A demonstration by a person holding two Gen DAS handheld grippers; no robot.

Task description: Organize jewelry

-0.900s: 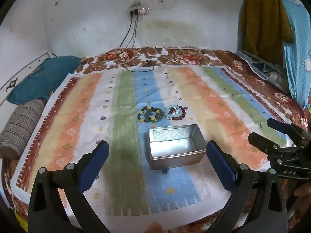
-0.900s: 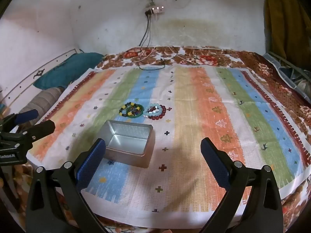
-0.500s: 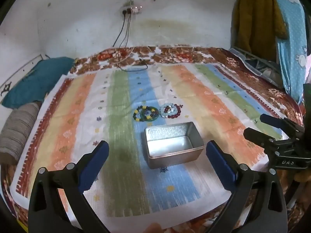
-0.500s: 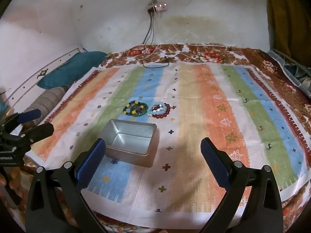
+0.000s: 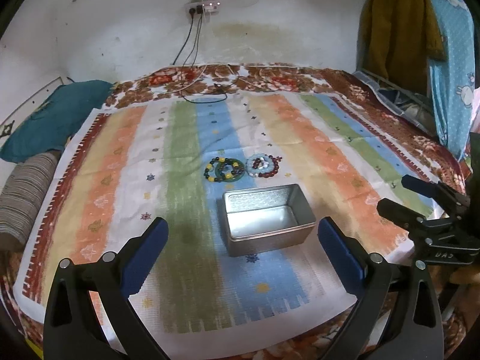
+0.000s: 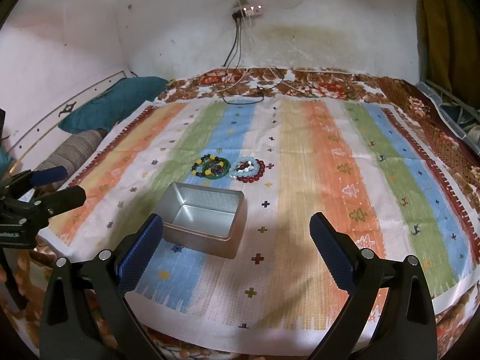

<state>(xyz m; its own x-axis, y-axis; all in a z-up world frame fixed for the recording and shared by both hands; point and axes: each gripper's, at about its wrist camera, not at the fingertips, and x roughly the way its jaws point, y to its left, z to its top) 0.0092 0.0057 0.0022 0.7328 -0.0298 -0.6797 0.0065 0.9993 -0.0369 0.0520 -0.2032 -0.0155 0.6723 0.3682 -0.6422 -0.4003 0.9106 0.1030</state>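
both grippers' jaws wide apart, empty; bracelets (image 5: 241, 169) lie beside the open tin (image 5: 267, 222)

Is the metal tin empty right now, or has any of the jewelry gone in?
Empty. The metal tin shows only its bare shiny floor in both views; the beaded bracelets lie in two piles on the striped cloth behind it.

It is a bedroom in a home: a bed (image 5: 330, 78) with pillows (image 5: 54, 117), clothes (image 5: 399, 30) hanging, and a wall socket (image 6: 247, 10)

The bed (image 5: 345, 81) carries a striped cloth (image 5: 186, 156), tin (image 5: 267, 219) and bracelets (image 5: 240, 169).
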